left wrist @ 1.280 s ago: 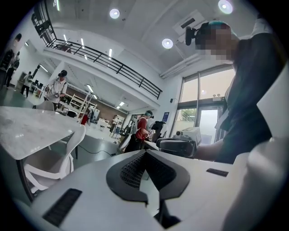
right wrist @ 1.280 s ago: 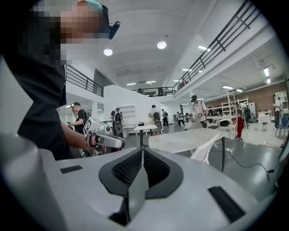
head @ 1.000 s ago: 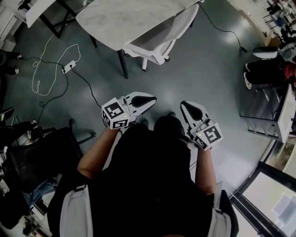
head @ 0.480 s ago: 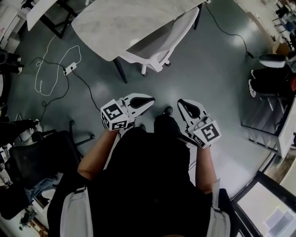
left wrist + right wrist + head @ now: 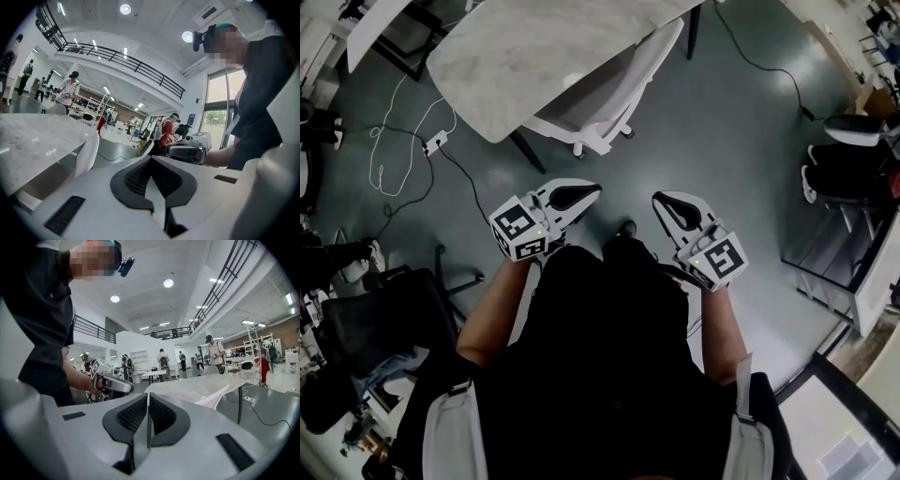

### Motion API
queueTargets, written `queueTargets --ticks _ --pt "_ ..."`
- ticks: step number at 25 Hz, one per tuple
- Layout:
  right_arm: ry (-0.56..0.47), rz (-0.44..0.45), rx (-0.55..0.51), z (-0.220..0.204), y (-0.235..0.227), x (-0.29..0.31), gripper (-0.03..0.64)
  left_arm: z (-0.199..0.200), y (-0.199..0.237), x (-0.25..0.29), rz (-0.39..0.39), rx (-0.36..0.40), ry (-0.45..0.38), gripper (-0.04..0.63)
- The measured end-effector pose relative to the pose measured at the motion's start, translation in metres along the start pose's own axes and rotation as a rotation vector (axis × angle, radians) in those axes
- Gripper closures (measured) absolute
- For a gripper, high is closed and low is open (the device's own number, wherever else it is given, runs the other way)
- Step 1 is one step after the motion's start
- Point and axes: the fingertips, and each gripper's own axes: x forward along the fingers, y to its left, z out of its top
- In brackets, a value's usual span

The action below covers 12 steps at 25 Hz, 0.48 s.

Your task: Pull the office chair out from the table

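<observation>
Partly under table (image 5: pixel 530 52) edge, office chair (image 5: pixel 623 84), open floor (image 5: pixel 736 131) beside

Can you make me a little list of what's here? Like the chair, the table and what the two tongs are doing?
chair: white office chair, pushed in under the table
table: pale stone-look table
left hand: left tongs shut, holding nothing, apart from the chair
right hand: right tongs shut, holding nothing, apart from the chair
floor: power strip with a looping white cable, left of the table
task: chair not yet pulled out
</observation>
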Motion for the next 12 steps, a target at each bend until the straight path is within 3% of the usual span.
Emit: queueTargets --ticks 12 --pt "-0.005 0.048 0.004 -0.003 -0.065 0.004 0.591 0.006 0.024 0.053 0.039 0.000 0.038 0.583"
